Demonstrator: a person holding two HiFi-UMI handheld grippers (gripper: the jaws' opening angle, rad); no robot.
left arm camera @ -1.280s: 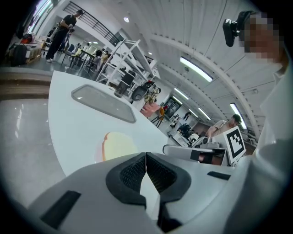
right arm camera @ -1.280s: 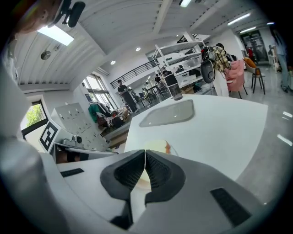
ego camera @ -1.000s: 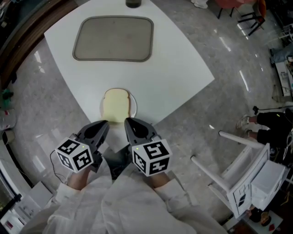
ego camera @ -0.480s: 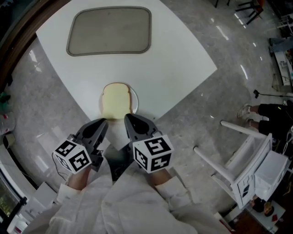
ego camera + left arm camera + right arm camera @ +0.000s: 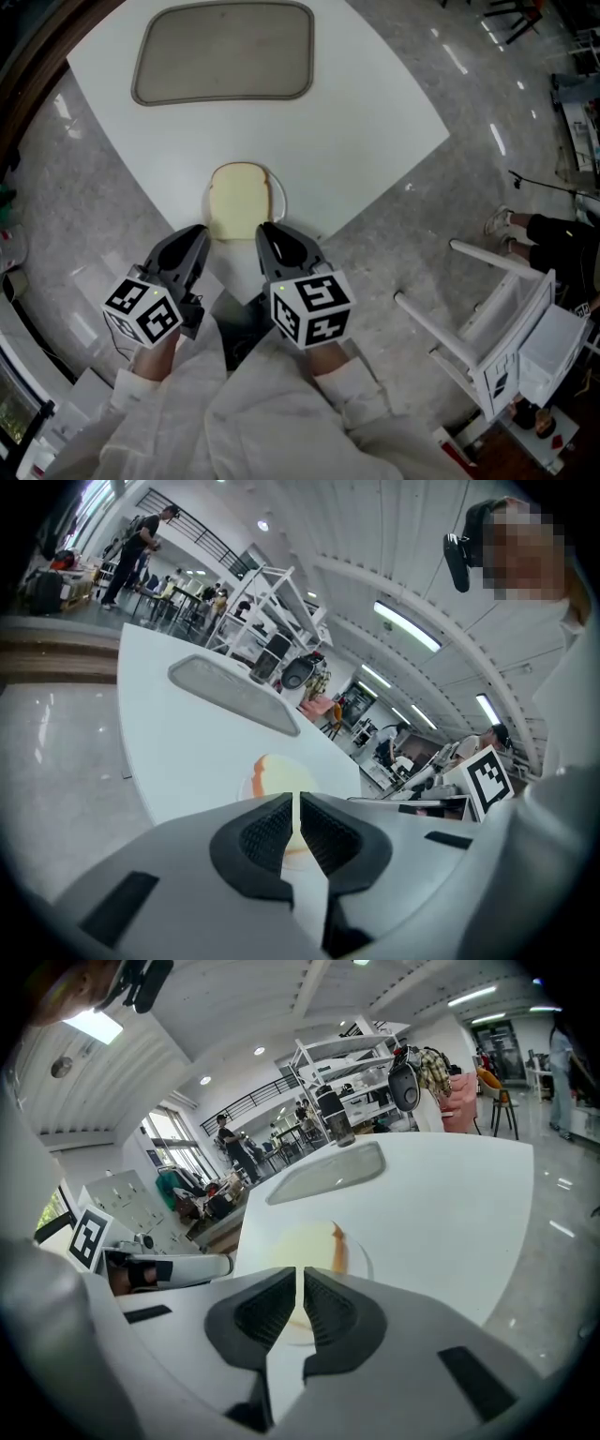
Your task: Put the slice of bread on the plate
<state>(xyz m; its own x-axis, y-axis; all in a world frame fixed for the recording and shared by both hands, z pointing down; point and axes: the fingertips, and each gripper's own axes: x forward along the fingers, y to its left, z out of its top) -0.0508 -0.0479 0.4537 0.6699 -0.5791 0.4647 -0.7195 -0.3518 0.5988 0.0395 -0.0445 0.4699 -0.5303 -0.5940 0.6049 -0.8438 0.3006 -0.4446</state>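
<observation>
Pale yellow, the slice of bread (image 5: 236, 201) lies on the white plate (image 5: 278, 204), while beside that plate we hold the left gripper (image 5: 197, 233) and right gripper (image 5: 267, 232), jaws pressed together, empty.

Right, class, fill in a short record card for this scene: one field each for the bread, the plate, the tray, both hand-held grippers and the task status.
bread: one pale slice of bread, lying flat on the plate
plate: small white plate at the near corner of the white table
tray: grey tray at the far side, nothing on it
left hand-held gripper: jaws together, holding nothing, just short of the plate
right hand-held gripper: jaws together, holding nothing, beside the left one
task status: bread is on the plate
</observation>
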